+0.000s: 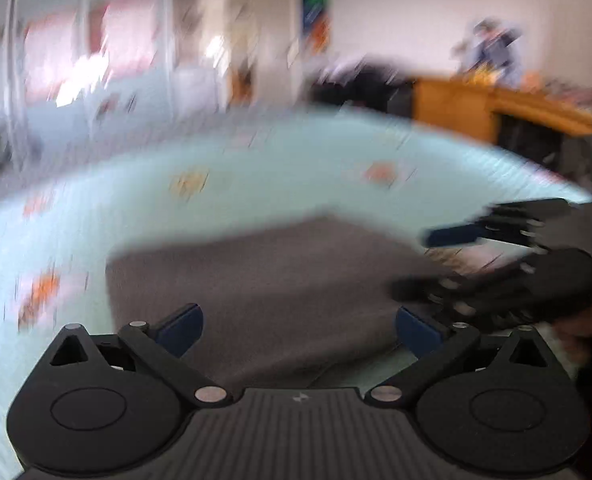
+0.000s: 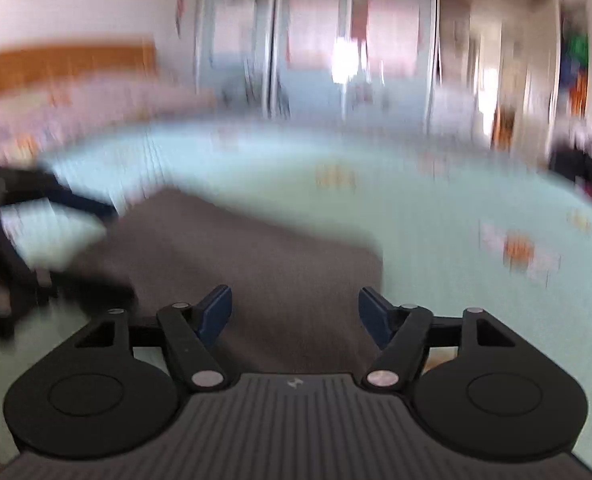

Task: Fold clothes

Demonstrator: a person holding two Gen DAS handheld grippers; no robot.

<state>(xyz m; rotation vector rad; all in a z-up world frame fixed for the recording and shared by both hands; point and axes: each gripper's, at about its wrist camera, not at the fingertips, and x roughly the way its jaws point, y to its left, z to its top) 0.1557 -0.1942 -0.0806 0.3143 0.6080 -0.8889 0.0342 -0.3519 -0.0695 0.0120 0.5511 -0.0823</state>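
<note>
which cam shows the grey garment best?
Right wrist: the grey garment lies mostly unobstructed on the light blue bedsheet. Left wrist shows it too, but the right gripper covers its right side.

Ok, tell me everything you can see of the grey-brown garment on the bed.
The grey-brown garment is plain soft fabric, lying flat on the light blue patterned bedsheet in a roughly rectangular, folded-looking shape with a straight far edge. No sleeves, collar or print can be made out through the motion blur. Neither view shows a pad pressing on it: the left gripper and right gripper both stand open above it.
</note>
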